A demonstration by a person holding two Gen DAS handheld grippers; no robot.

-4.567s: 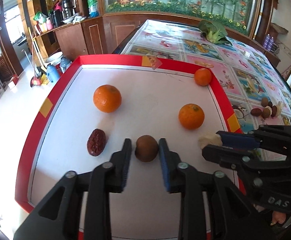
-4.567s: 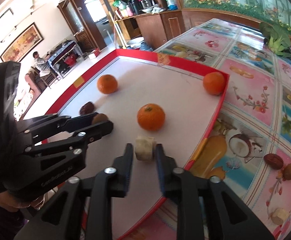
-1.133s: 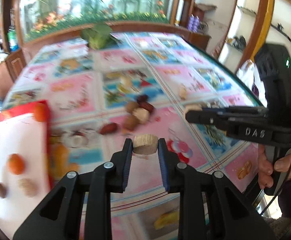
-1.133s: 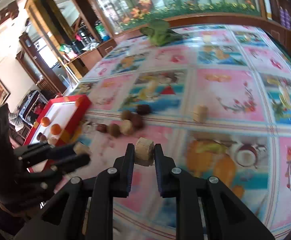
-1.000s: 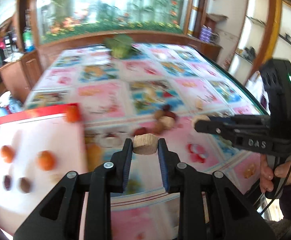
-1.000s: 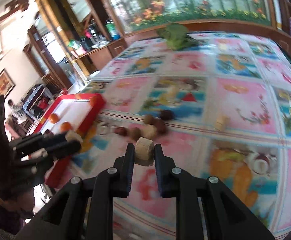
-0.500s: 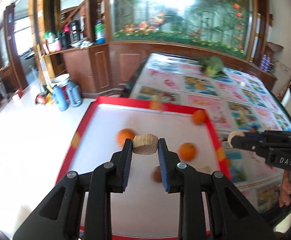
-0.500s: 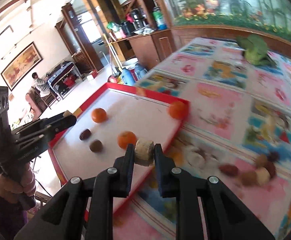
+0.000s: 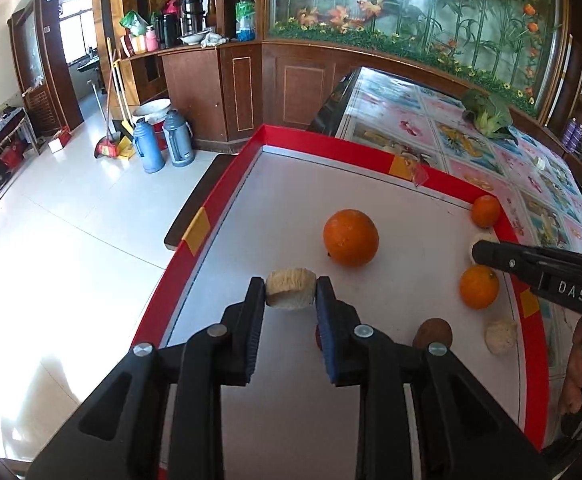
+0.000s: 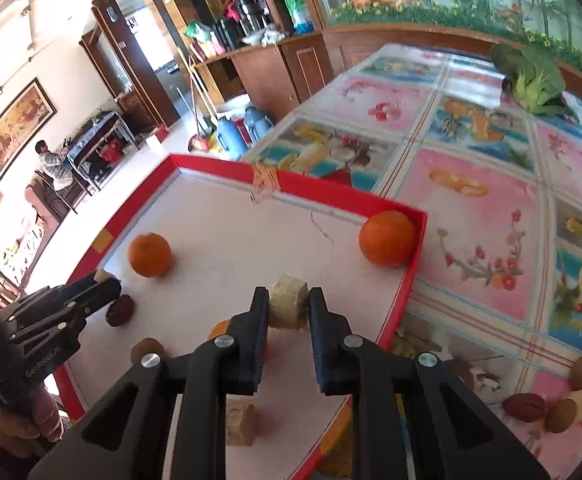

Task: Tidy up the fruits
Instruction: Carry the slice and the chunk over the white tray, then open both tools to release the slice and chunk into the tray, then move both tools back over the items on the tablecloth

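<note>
My left gripper is shut on a pale beige fruit chunk, held over the left side of the red-rimmed white tray. My right gripper is shut on another beige chunk, held over the tray's right side. On the tray lie three oranges: a large one, one at the far corner and one at the right. A brown round fruit, a beige chunk and a dark red date also lie there.
The tray sits at the end of a table with a fruit-print cloth. A pile of nuts and dates lies on the cloth at the right. A green vegetable lies far back. The floor drops off left of the tray.
Both grippers have swung from the table's fruit pile back over the tray, each carrying a beige chunk. In the last half second they came lower and closer to the tray.
</note>
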